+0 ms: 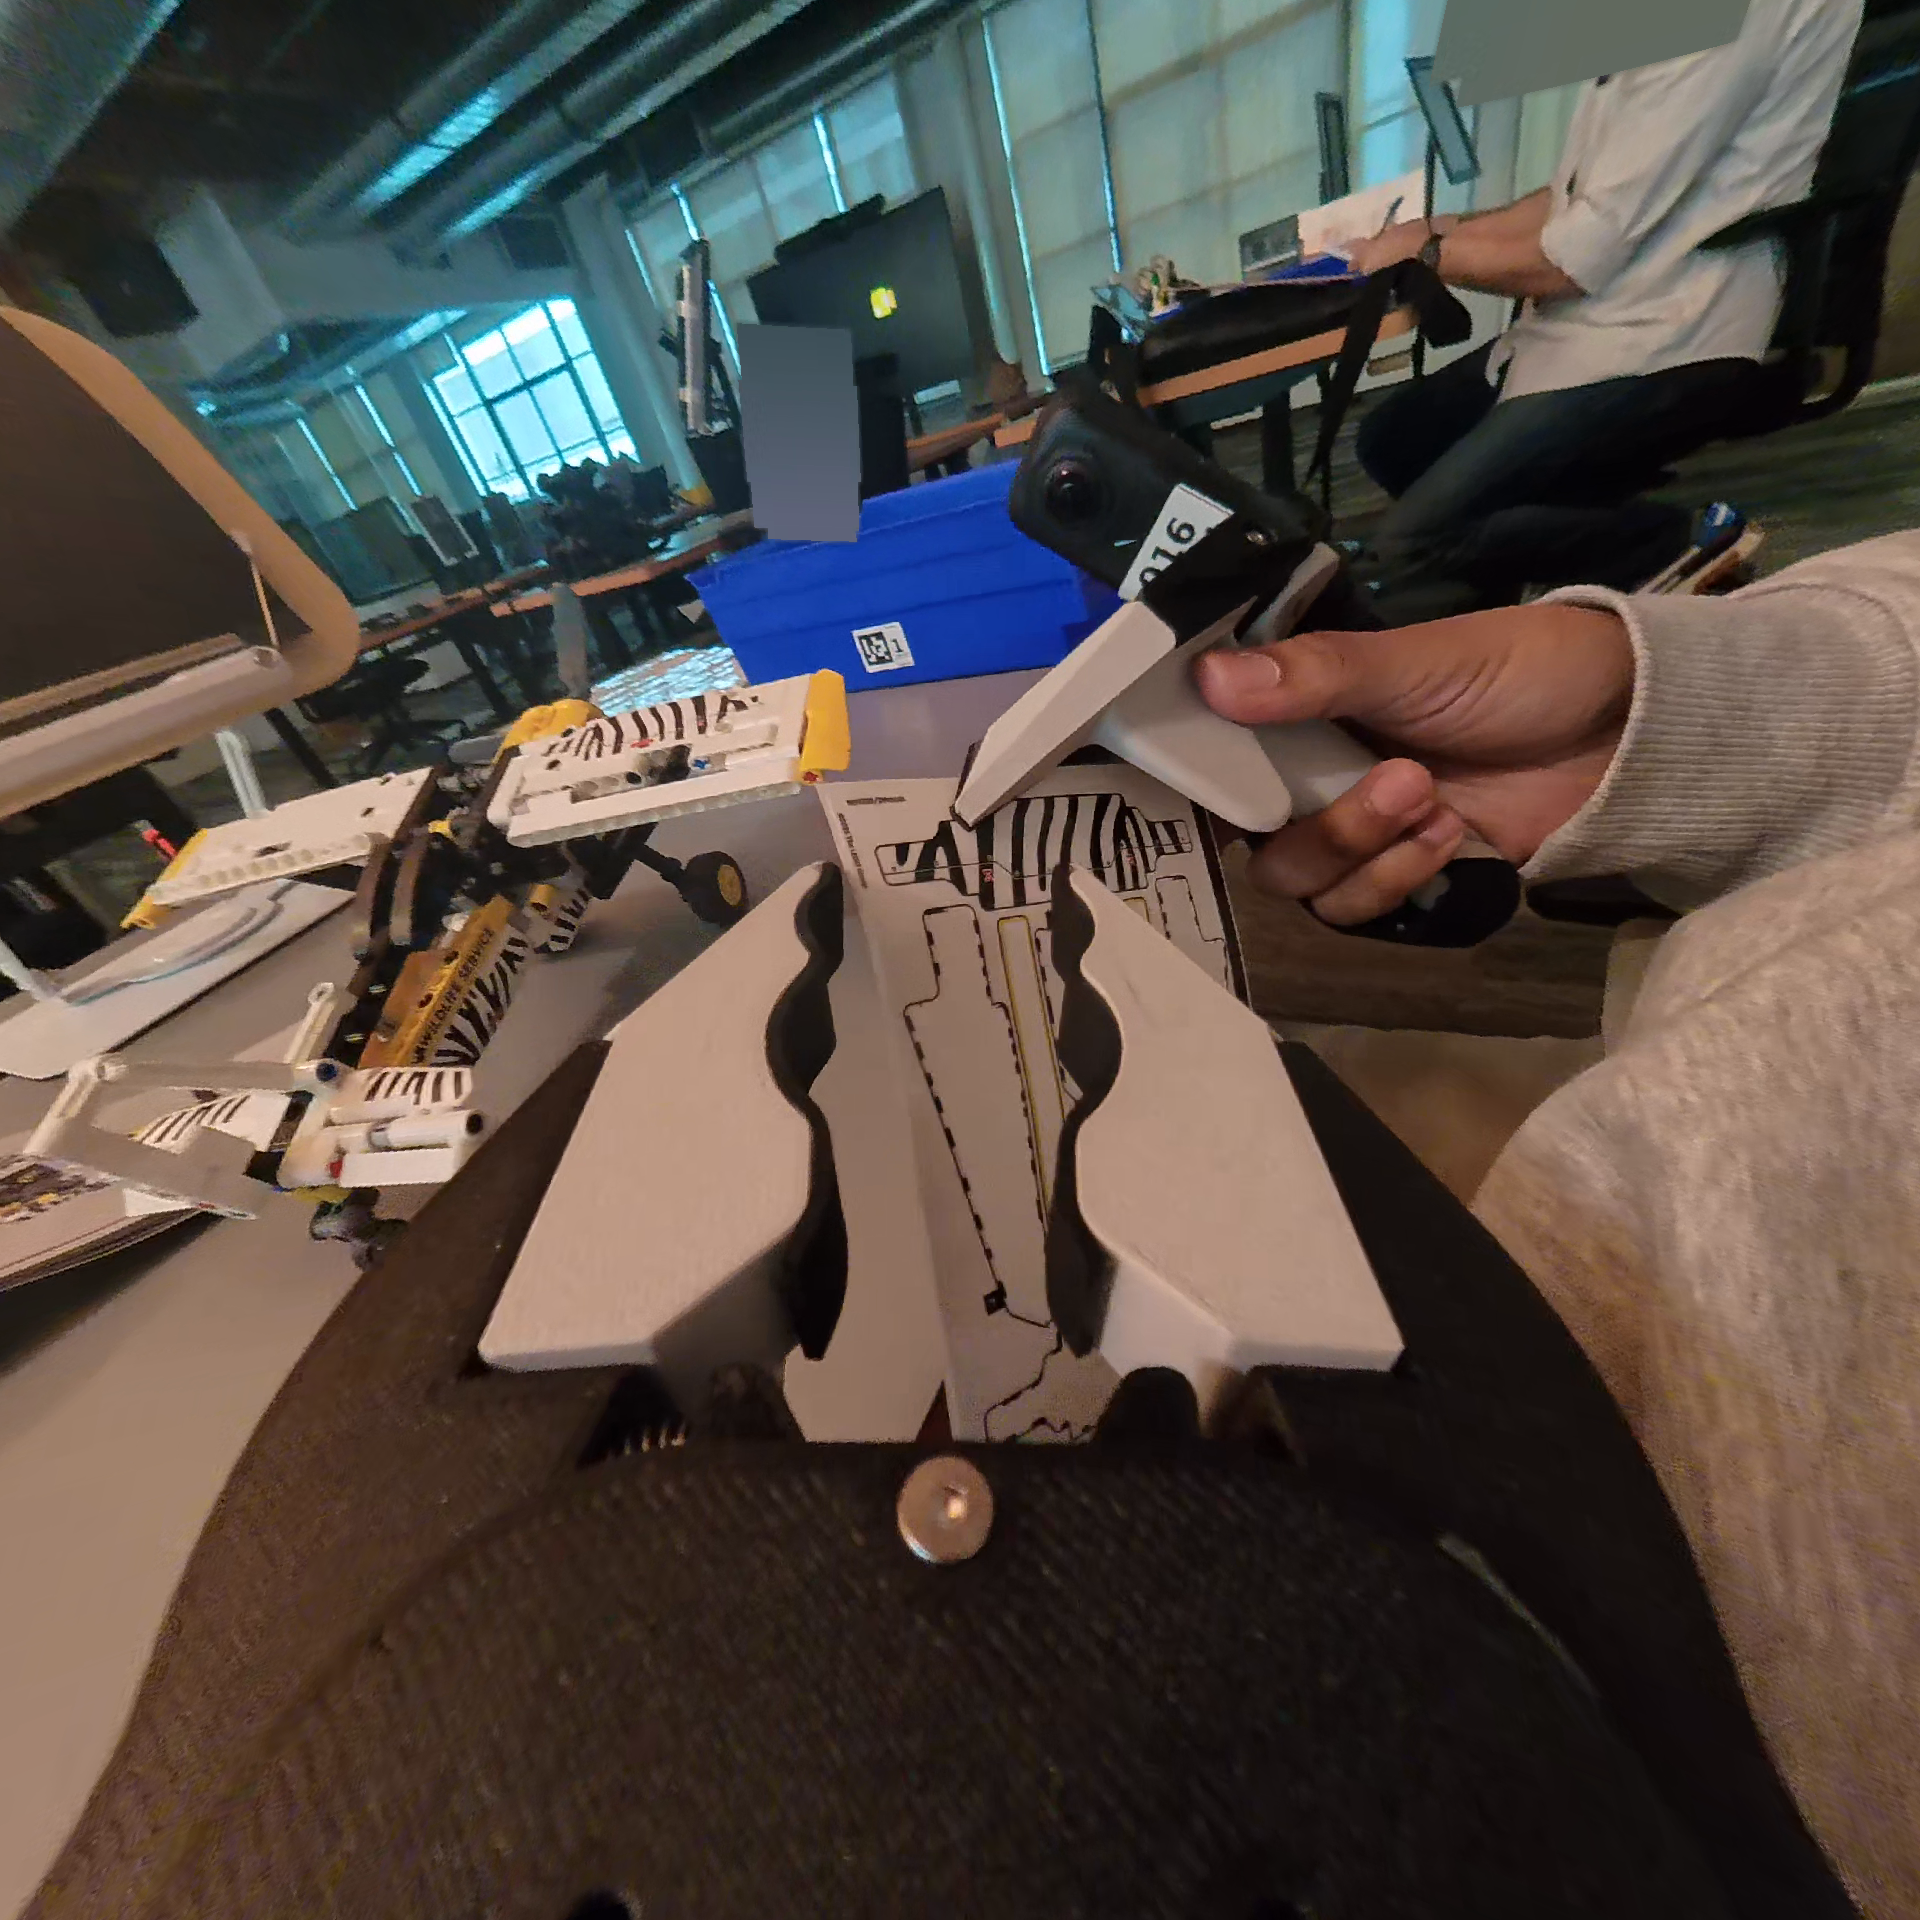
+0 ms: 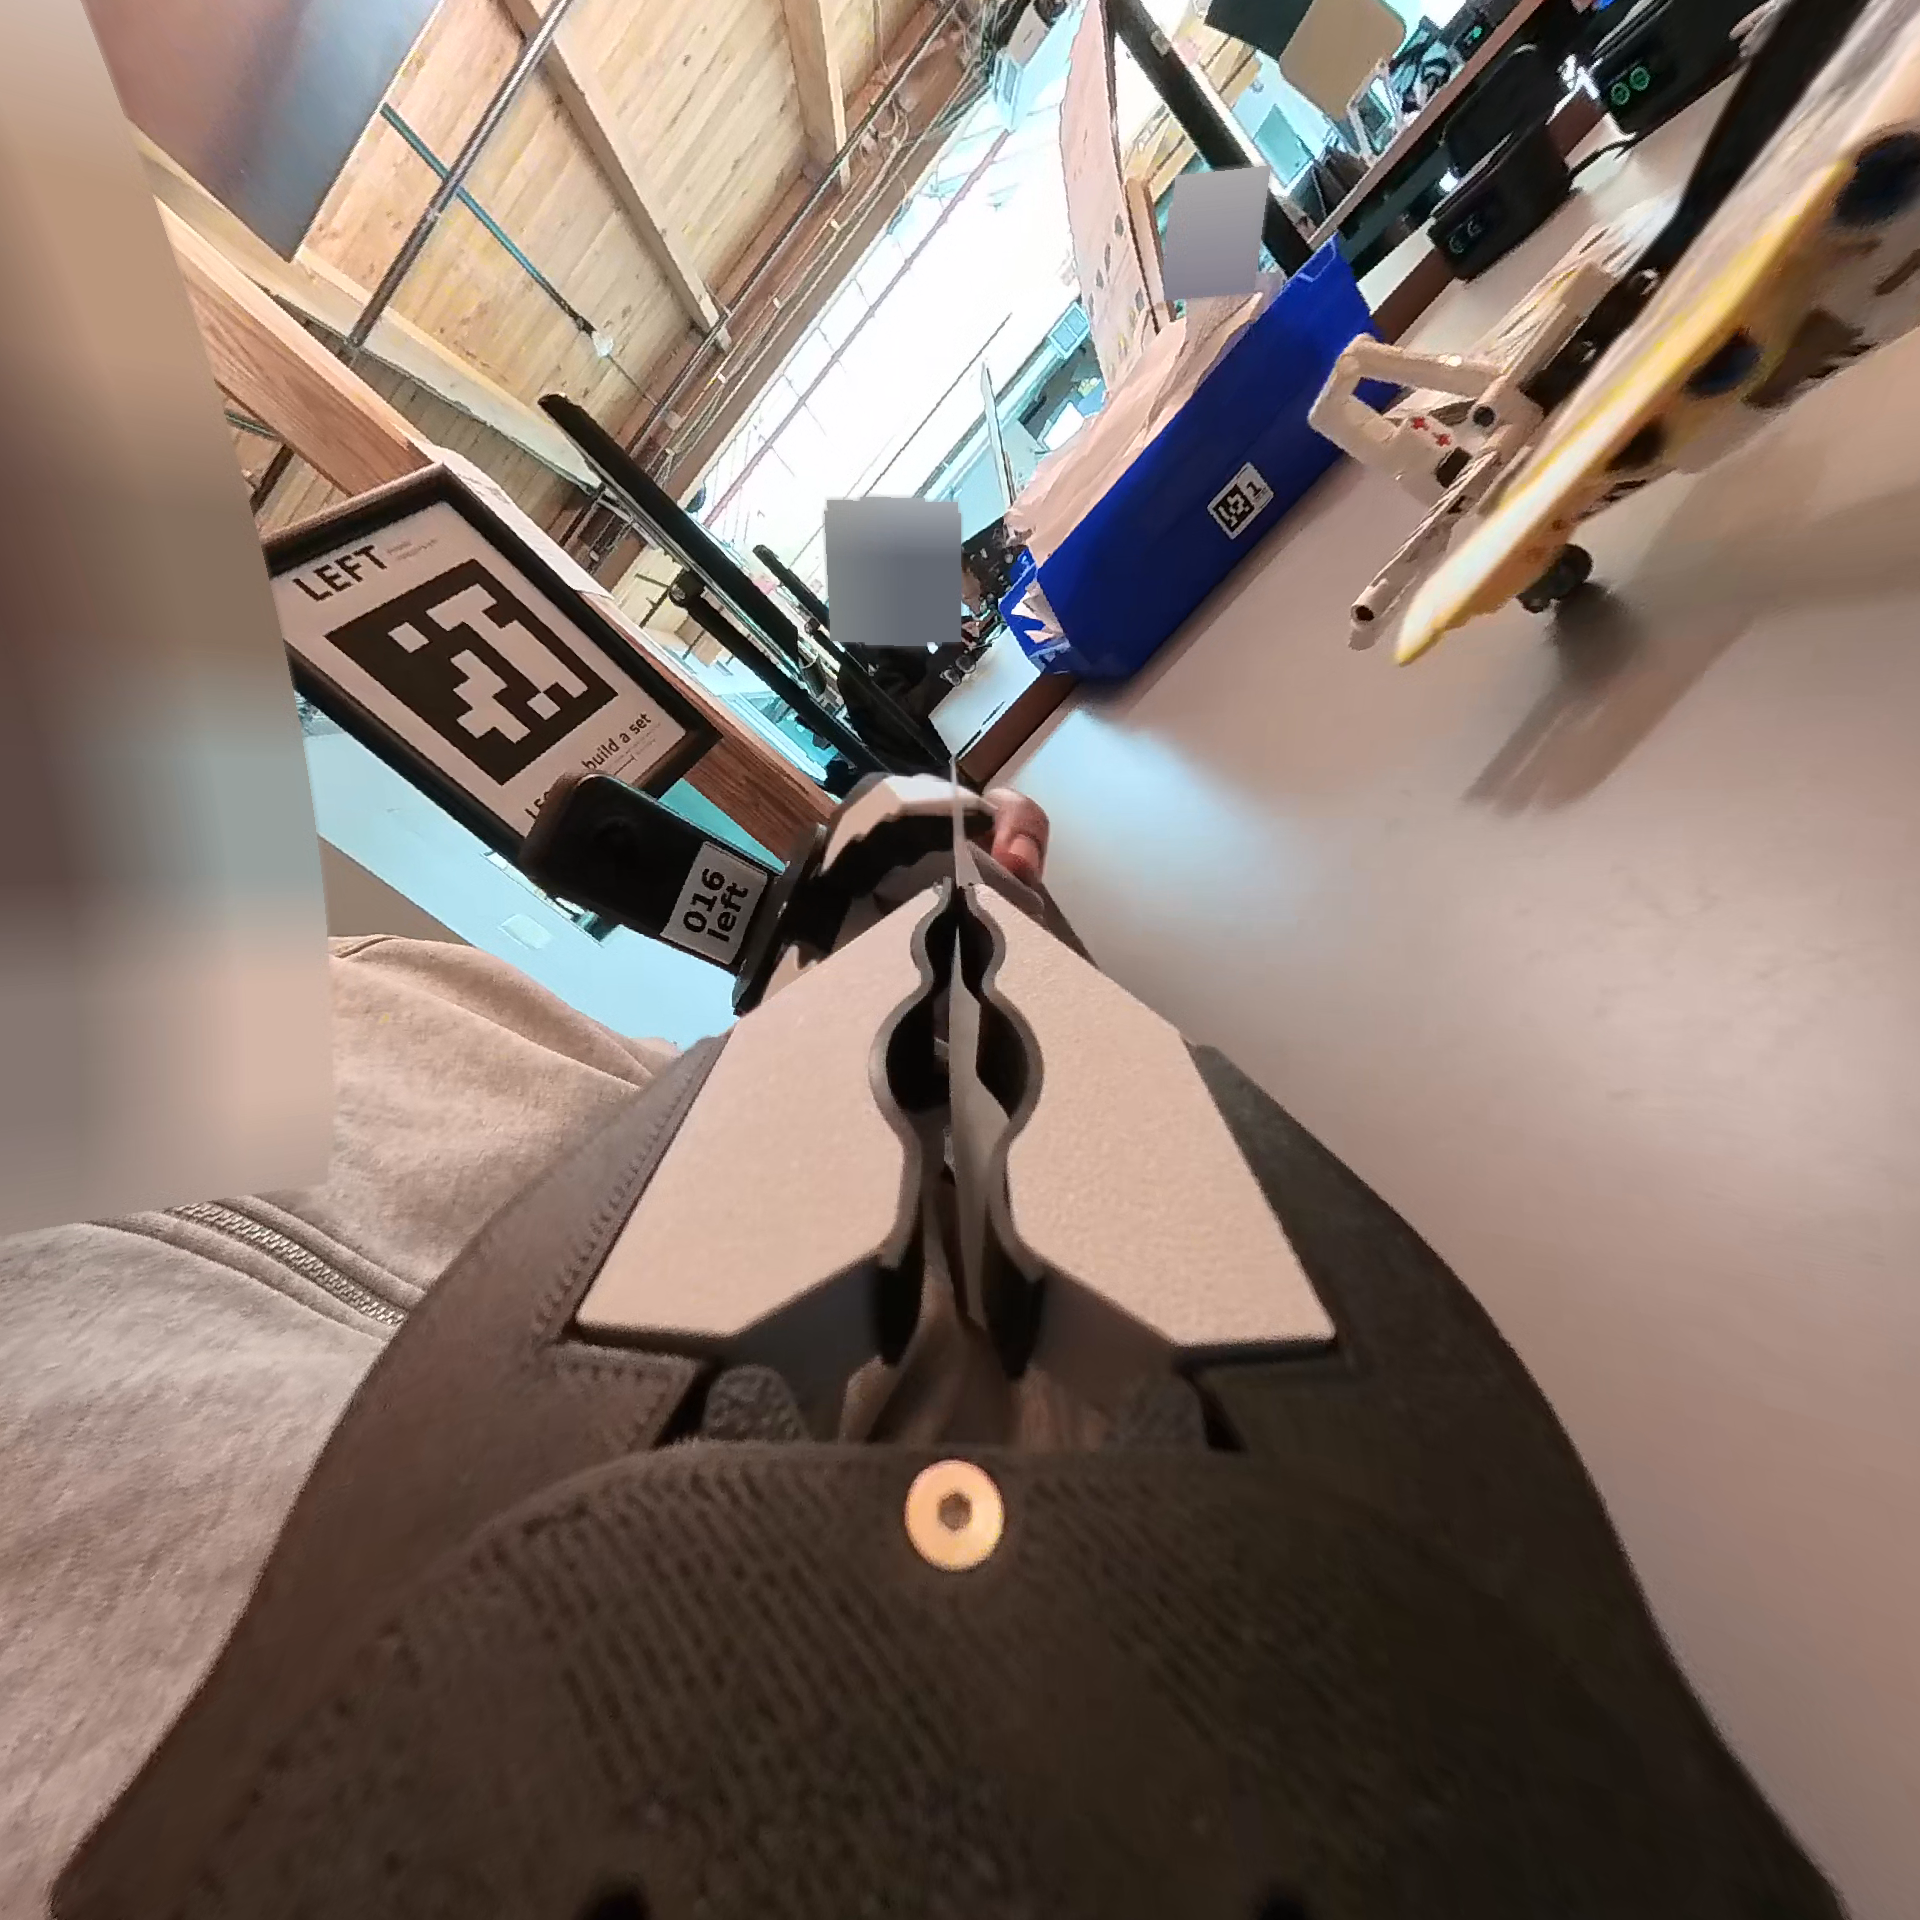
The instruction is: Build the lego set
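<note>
Lego set's sticker sheet (image 1: pixel 1023 914), held upright above the desk (image 1: pixel 125 1455) between both grippers. Left gripper (image 1: pixel 945 1049) fingers pinching the sheet's lower part, clamped on it. Right gripper (image 1: pixel 971 805) fingers closed on a zebra-striped sticker at the top edge, seen edge-on in the right wrist view. Risks, as judgement: tearing or creasing the sticker if pulled too fast; sheet slipping from the thin pinch. Nearby: half-built striped yellow plane (image 1: pixel 436 935) at left, blue bin (image 1: pixel 914 592) behind, instruction booklet (image 1: pixel 62 1216) at far left. Nothing blocking the sheet itself.
</note>
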A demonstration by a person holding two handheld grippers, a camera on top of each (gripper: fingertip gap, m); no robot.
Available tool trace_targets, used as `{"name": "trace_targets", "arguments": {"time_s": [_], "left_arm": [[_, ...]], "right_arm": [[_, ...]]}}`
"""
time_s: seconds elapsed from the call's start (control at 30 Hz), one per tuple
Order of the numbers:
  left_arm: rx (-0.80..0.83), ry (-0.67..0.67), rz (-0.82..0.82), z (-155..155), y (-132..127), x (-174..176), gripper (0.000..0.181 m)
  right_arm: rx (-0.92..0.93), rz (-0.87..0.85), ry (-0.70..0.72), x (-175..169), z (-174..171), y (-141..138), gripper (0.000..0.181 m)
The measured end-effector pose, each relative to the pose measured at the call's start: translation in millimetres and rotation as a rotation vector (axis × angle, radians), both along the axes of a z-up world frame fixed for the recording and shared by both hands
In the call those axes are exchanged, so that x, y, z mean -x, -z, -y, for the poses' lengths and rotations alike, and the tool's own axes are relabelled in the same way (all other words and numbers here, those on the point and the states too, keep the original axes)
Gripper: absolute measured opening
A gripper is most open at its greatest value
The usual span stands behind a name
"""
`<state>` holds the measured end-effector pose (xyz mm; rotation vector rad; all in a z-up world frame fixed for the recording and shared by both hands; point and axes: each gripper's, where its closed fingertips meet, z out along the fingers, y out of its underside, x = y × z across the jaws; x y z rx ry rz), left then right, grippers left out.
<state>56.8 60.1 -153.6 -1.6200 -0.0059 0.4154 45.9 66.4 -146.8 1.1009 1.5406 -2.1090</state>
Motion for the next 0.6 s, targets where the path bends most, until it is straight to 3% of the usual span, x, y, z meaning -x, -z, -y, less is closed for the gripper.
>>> {"name": "trace_targets", "arguments": {"time_s": [0.6], "left_arm": [[0.055, 0.02, 0.019, -4.4, 12.6, -1.9, 0.018]], "right_arm": [[0.046, 0.014, -0.017, -1.5, -0.8, -2.9, 0.0]]}}
